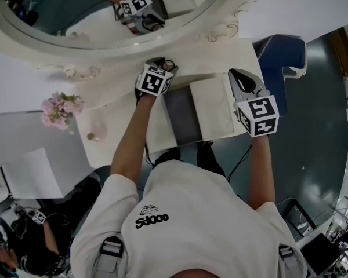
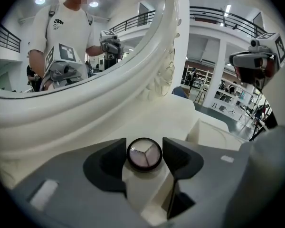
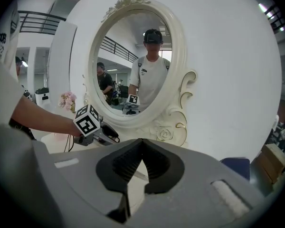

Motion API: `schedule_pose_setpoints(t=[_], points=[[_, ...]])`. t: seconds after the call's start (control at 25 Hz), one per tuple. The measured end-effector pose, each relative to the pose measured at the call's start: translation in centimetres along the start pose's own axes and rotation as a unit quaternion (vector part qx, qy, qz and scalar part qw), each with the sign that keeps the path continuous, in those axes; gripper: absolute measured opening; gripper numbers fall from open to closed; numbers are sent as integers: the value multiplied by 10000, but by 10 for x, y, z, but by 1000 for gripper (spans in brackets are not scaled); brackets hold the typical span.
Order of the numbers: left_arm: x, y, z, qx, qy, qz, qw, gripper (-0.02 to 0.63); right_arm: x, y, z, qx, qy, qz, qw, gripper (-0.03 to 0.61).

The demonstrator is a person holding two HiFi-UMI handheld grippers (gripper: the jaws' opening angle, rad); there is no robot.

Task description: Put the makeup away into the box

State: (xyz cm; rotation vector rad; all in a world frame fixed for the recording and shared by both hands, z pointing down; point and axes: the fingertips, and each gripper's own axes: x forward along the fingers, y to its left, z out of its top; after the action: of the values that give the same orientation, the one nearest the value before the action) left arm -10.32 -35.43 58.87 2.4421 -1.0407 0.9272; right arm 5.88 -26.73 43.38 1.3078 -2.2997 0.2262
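Closest to the person, the box (image 1: 182,119) lies open on the white table (image 1: 120,117). Its grey inside faces up, its pale lid (image 1: 211,106) is folded out to the right, and no makeup shows in it from the head view.

The right gripper (image 3: 142,144) hangs over the lid side of the box, its jaws clenched tip to tip with nothing between them. It takes no part in the step for now.

Just beyond the box's far left corner, the left gripper (image 2: 144,146) tilts down at the tabletop. Its jaws are spread wide and bracket the round compact (image 2: 144,156), a black-rimmed pan of three pale shades lying flat on the table. The compact sits squarely in the gap. The pads look close to its rim on either side but do not appear to press it, so it is framed, not yet held. Behind it rises the carved white frame of the oval mirror (image 1: 104,45).

The step in hand, as I judge it, is the pick-up of the first piece of makeup. Next the left jaws need to close evenly on the compact's rim — it is shallow and smooth, so a low, centred grip matters. A short lift and a carry back toward the person then brings it over the grey compartment for release.
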Motion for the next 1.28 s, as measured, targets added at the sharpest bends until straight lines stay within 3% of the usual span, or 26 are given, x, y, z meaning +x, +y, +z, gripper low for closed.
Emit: schedule_pose_setpoints(t=[0.56,0.92,1.28], points=[[-6,0,-7,-136,67,247,9996,258,-2,5,-3,-139,6,198,9997,2],[-44,-39,-4,-9,-118,178,9998,258,7,26,-7,-332,2,740,9967,2],[-43,-90,-46,354,284,-20,9990,258,10,41,-27,-151,65,1100,9938,2]])
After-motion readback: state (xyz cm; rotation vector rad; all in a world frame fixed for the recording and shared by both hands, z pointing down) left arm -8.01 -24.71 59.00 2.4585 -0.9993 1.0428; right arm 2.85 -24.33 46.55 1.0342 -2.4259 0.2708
